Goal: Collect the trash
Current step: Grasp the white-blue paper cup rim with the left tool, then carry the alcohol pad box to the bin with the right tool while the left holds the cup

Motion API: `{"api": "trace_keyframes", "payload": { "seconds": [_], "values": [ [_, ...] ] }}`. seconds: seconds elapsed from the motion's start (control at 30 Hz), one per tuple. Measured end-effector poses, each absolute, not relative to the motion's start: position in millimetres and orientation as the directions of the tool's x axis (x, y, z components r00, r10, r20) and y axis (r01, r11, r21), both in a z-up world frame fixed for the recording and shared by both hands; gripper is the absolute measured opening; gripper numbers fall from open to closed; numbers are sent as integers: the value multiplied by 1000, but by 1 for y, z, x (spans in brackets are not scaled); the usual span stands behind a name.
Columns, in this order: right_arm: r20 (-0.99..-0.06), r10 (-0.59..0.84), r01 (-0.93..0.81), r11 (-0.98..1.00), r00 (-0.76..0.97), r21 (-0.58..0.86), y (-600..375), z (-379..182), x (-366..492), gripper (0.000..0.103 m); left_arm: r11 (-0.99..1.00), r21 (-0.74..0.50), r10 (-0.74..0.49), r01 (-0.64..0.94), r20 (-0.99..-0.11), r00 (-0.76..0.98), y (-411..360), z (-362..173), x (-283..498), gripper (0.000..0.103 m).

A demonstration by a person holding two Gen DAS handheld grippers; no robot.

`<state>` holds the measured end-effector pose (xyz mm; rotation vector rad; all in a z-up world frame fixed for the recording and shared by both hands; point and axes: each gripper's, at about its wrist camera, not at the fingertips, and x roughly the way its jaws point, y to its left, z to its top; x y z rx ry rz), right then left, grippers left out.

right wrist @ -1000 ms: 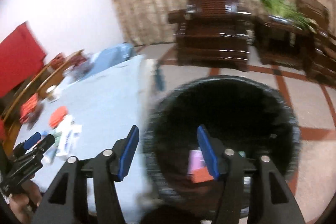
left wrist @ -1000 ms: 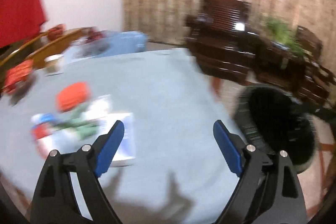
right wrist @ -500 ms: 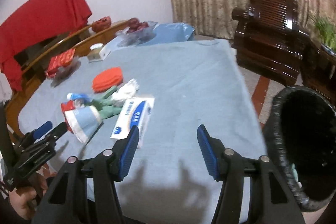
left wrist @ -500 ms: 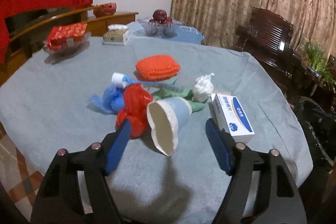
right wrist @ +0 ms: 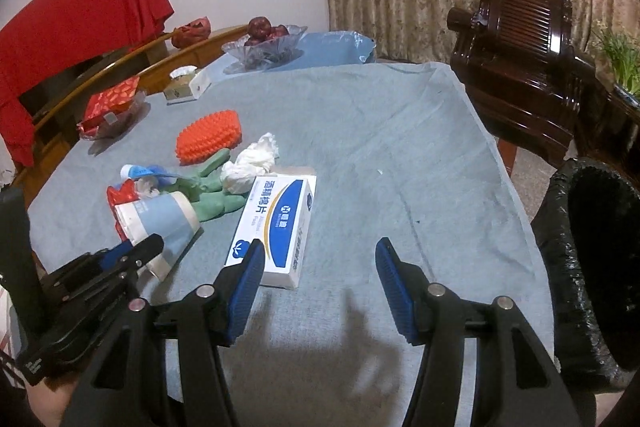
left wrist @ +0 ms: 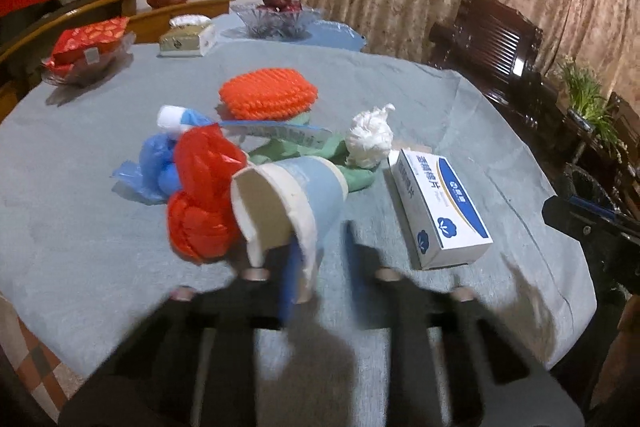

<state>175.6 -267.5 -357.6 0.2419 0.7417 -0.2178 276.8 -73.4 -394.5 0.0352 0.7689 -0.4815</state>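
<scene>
The paper cup [left wrist: 288, 203] lies on its side on the grey-blue tablecloth [left wrist: 100, 239] beside the red bag [left wrist: 200, 195]. The left gripper [left wrist: 316, 263] – jaws just closing, blurred – pinches its rim. Only the right wrist view shows the black-lined bin [right wrist: 592, 267] – and the right gripper [right wrist: 320, 291] gaping, empty, near the white box [right wrist: 276, 223].

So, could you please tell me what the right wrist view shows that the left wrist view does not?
Only the right wrist view shows the bin's dark inside, the right gripper open and empty, and the left gripper side-on, jaws just closed on the paper cup's rim. Only the left wrist view looks into the cup's mouth. Both show the white box, orange brush, tissue wad and green glove.
</scene>
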Motion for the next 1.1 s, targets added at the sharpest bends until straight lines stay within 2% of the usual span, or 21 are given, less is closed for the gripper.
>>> {"api": "trace_keyframes", "payload": {
  "seconds": [0.07, 0.43, 0.53, 0.7, 0.97, 1.03, 1.07, 1.1],
  "values": [
    [-690, -105, 277, 950, 716, 143, -265, -359, 178, 57, 888, -146, -413, 436, -670, 617, -74, -394, 276, 2],
    [-684, -119, 263, 959, 720, 110, -232, -372, 195, 57, 904, -91, -401, 419, -523, 752, -54, -353, 249, 2],
    [-669, -165, 292, 953, 725, 80, -222, -377, 197, 63, 910, -117, -398, 397, -510, 763, -42, -351, 253, 2],
    [-655, -221, 340, 939, 722, 58, -211, -384, 202, 80, 915, -135, -394, 381, -511, 764, -29, -356, 258, 2],
    [-676, -288, 372, 928, 679, -22, -200, -405, 225, 83, 905, -146, -415, 401, -514, 751, -28, -357, 257, 2],
    [-696, -294, 384, 923, 655, -29, -203, -412, 231, 81, 905, -149, -415, 399, -516, 749, -28, -358, 257, 2],
    [-713, -278, 377, 926, 644, -20, -206, -416, 233, 60, 906, -146, -413, 398, -518, 749, -28, -357, 257, 2],
    [-729, -246, 364, 931, 639, 4, -209, -419, 234, 54, 906, -146, -412, 398, -519, 749, -28, -357, 256, 2]
  ]
}}
